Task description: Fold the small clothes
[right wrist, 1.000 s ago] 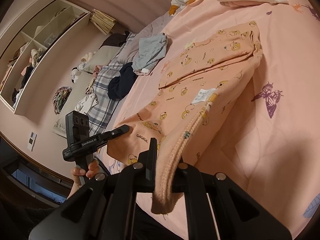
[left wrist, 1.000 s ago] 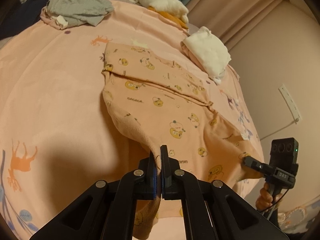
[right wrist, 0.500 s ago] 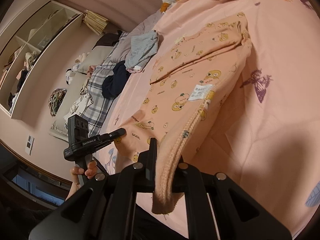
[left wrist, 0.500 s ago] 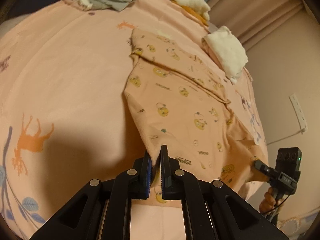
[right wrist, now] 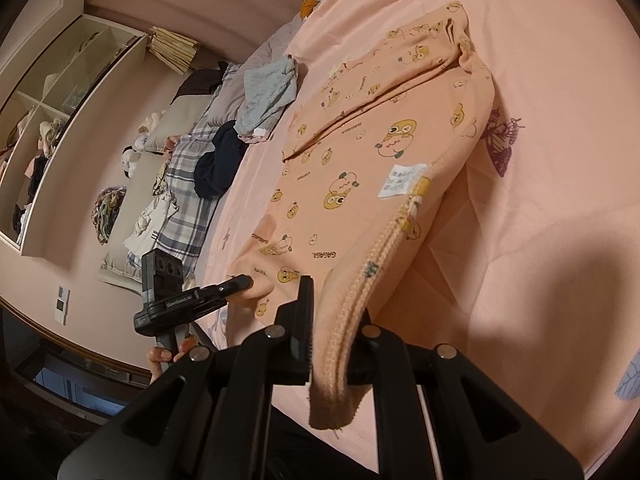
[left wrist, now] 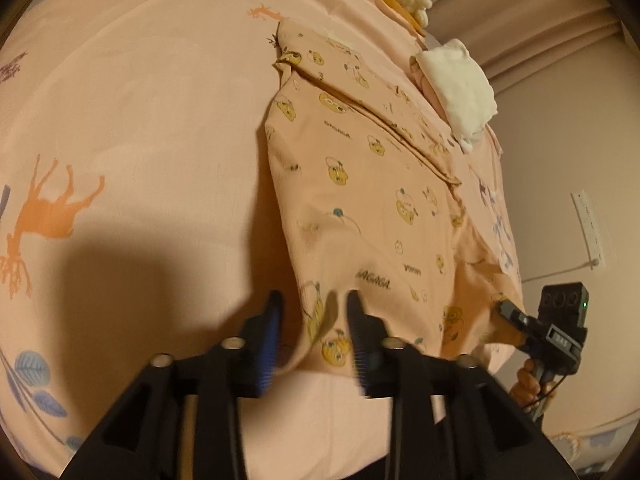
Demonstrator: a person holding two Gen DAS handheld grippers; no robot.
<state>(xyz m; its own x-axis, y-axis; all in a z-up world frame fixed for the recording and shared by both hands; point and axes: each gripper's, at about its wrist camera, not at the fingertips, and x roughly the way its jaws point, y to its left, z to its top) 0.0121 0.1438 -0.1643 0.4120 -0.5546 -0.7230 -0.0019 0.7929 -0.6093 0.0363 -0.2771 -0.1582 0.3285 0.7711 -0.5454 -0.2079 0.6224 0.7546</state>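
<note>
Left tongs stand apart over the near hem of peach printed pajamas; right tongs clamp its ribbed waistband. The garment lies near the pink bed sheet's near edge, folded white clothes at the far edge, open wall shelves beyond.

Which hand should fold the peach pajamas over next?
Right. The right gripper is clamped on the ribbed hem of the peach pajamas, holding it off the bedsheet. The left gripper is open and grips nothing, so it would probably need to grab first.
</note>
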